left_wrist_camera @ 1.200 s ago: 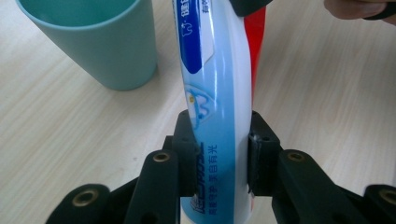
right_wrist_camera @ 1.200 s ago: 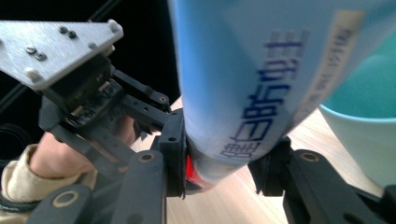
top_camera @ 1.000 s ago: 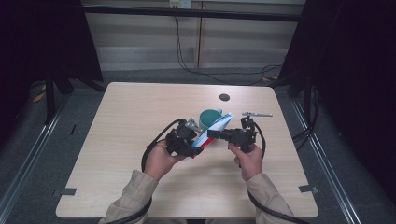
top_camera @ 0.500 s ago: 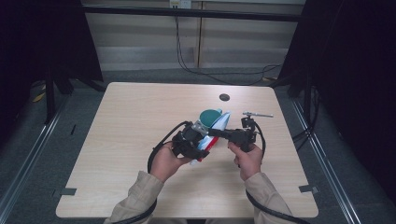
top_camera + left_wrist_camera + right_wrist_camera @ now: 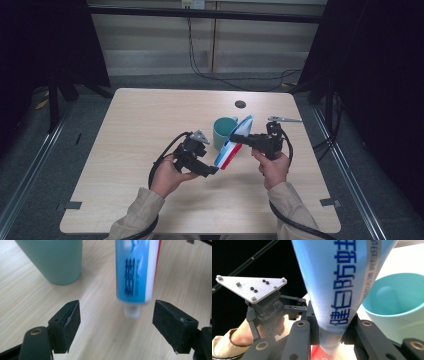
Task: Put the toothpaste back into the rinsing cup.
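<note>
A blue, white and red toothpaste tube (image 5: 234, 141) hangs tilted above the table, cap end down and toward the person. My right gripper (image 5: 240, 140) is shut on the tube (image 5: 342, 282) partway along its body. The white cap (image 5: 132, 311) points at my left gripper (image 5: 116, 325), which is open, its jaws wide on either side of the cap without touching it. In the high view the left gripper (image 5: 212, 170) sits just below and left of the tube's lower end. A teal cup (image 5: 223, 131) stands upright on the table behind the tube, also visible as the cup (image 5: 53, 260) and cup (image 5: 397, 302).
The light wooden table (image 5: 125, 135) has a small dark round disc (image 5: 240, 104) near its far edge. Cables trail from both grippers. The other hand with its grey plate (image 5: 252, 286) is close on the left of the right gripper view.
The left gripper has shifted slightly toward the person and now stands open under the tube's cap end. The right gripper holds the tube nearly where it was.
</note>
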Demonstrator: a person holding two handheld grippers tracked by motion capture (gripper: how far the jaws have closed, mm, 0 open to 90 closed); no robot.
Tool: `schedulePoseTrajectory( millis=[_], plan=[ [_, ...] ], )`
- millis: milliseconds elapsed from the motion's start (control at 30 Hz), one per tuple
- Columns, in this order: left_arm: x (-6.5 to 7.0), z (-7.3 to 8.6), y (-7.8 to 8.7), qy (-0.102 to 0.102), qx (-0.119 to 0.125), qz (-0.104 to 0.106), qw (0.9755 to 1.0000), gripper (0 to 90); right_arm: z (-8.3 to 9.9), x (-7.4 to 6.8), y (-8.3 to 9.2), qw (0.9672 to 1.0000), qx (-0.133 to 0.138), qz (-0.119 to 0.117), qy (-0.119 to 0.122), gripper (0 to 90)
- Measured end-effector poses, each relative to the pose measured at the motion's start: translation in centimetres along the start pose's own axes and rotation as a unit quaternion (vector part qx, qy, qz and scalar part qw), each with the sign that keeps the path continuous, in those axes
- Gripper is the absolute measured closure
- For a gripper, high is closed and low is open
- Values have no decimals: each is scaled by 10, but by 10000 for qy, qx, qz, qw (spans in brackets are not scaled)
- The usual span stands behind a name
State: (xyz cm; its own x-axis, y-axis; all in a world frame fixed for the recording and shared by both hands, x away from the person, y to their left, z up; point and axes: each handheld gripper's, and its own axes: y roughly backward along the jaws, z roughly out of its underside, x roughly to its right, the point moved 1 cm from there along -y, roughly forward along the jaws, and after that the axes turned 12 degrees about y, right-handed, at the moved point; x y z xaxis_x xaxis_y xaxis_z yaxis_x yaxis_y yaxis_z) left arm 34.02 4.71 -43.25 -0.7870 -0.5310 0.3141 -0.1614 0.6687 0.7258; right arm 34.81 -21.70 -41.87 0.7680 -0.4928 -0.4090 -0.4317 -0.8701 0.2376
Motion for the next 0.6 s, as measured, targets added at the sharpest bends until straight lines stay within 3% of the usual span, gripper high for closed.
schedulePoseTrajectory(
  millis=[233, 433, 600],
  plan=[
    [-19, 26, -8, 249, -189, -123, 9994, 160, 1, 3, 7, 9999, -48, 80, 124, 737],
    [-31, 40, -16, 310, -407, -306, 9982, 155, -3, 5, 11, 9995, -80, 181, 233, 737],
    [-38, 51, -19, 393, -322, -430, 9978, 146, -6, 6, 15, 9991, -52, 248, 332, 735]
  ],
)
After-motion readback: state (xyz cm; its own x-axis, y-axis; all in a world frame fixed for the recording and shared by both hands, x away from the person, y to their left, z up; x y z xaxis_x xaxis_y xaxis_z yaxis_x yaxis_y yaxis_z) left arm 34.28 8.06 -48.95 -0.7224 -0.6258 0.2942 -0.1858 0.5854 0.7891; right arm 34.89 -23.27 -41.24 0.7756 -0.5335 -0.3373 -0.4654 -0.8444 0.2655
